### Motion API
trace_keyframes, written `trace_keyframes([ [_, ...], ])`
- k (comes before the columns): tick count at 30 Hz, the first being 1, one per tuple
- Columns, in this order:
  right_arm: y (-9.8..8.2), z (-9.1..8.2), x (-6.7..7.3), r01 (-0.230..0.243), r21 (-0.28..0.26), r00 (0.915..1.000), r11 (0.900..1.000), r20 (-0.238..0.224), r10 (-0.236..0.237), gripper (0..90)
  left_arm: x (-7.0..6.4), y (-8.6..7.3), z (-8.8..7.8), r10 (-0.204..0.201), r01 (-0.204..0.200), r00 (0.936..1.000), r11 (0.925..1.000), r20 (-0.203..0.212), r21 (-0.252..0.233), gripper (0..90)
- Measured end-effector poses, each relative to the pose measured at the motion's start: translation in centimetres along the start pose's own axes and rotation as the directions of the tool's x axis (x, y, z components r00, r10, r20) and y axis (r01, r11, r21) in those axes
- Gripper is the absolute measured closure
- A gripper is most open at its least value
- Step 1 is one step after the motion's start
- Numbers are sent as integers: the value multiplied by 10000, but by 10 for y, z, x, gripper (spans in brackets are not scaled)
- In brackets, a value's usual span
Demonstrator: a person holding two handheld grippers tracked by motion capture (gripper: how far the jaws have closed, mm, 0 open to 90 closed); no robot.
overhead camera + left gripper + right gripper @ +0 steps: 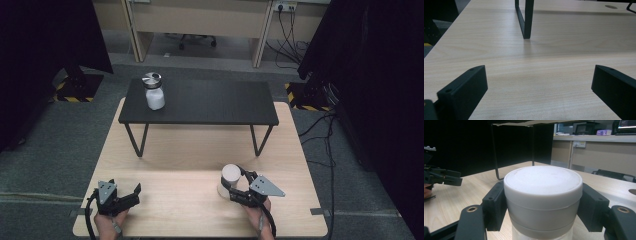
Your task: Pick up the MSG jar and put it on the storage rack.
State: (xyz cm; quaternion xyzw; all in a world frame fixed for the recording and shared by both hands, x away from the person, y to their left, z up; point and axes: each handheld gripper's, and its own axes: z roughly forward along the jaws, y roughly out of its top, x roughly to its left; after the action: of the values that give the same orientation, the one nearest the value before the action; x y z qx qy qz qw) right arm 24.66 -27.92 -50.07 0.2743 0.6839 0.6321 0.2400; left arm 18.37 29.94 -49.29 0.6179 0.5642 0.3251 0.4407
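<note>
The left gripper (131, 195) rests idle at the table's (190, 150) near left edge, jaws wide and empty. At near right, the right gripper (231, 190) clamps the white jar (229, 179) just under its lid. The grasp looks made; next likely a straight lift, kept upright.

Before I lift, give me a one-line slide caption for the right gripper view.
Right gripper shut on the white-lidded jar, which stands on the wooden table in front of the black shelf's legs.
</note>
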Motion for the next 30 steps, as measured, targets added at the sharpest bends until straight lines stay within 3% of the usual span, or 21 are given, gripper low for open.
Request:
trace_keyframes([
  [8,-2,0,-2,-36,-85,10000,10000,-53,35,336,0,0,0,-14,14,10000,10000,-13,16,0],
  [17,-2,-2,0,-380,-138,9992,9992,102,381,337,0,1,1,61,-61,10000,10000,13,55,0],
  [30,8,-7,4,-219,-81,9991,9997,361,222,338,0,0,0,21,-21,10000,10000,21,30,0],
])
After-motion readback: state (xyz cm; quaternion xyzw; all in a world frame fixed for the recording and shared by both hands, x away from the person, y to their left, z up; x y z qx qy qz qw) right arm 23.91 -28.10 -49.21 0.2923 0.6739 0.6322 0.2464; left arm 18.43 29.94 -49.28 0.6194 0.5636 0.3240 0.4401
